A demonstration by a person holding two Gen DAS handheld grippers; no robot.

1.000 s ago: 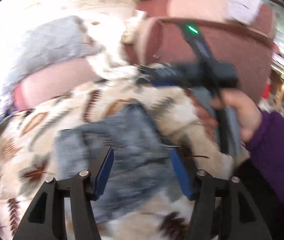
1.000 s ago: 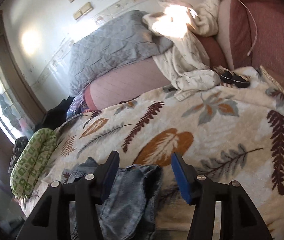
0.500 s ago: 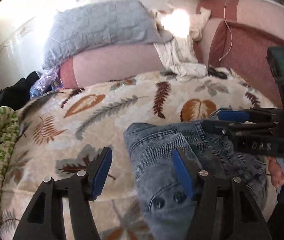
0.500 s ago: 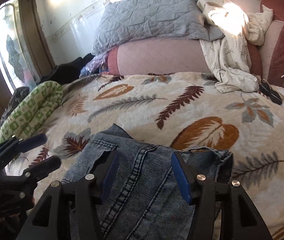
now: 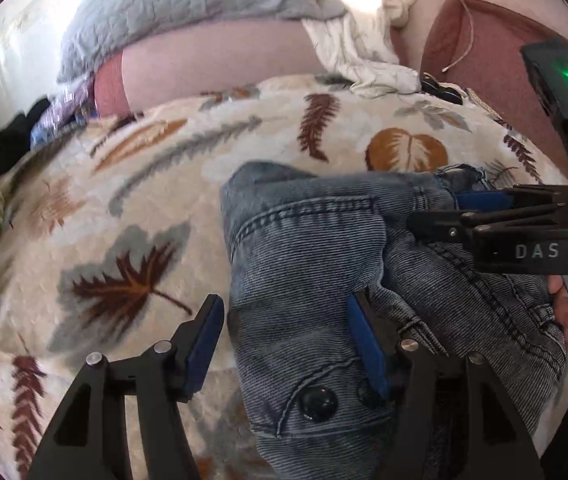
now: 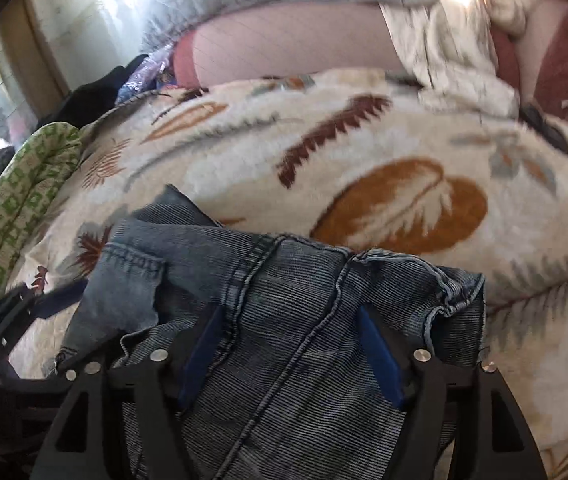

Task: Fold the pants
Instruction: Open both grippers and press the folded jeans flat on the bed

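Blue denim pants (image 5: 323,264) lie bunched on a cream leaf-print blanket (image 5: 132,208); they fill the lower middle of the right wrist view (image 6: 284,320). My left gripper (image 5: 284,340) is open, low over the waistband near two dark buttons (image 5: 317,402), its jaws astride the pants' left edge. My right gripper (image 6: 289,352) is open with denim lying between its jaws. It also shows from the side in the left wrist view (image 5: 479,216), held by a hand, over the pants' right part. The left gripper's tips show in the right wrist view (image 6: 40,304).
A grey quilt (image 5: 188,4) and cream cloth (image 5: 355,52) lie on the pink sofa back (image 5: 212,68). A green patterned cloth (image 6: 16,208) hangs at the left edge. Dark clothes (image 5: 0,140) and a dark small object (image 5: 441,90) lie at the blanket's far edges.
Both grippers have moved down and closer to the pants. The right gripper has pushed in so that denim lies between its jaws. Both stay open.
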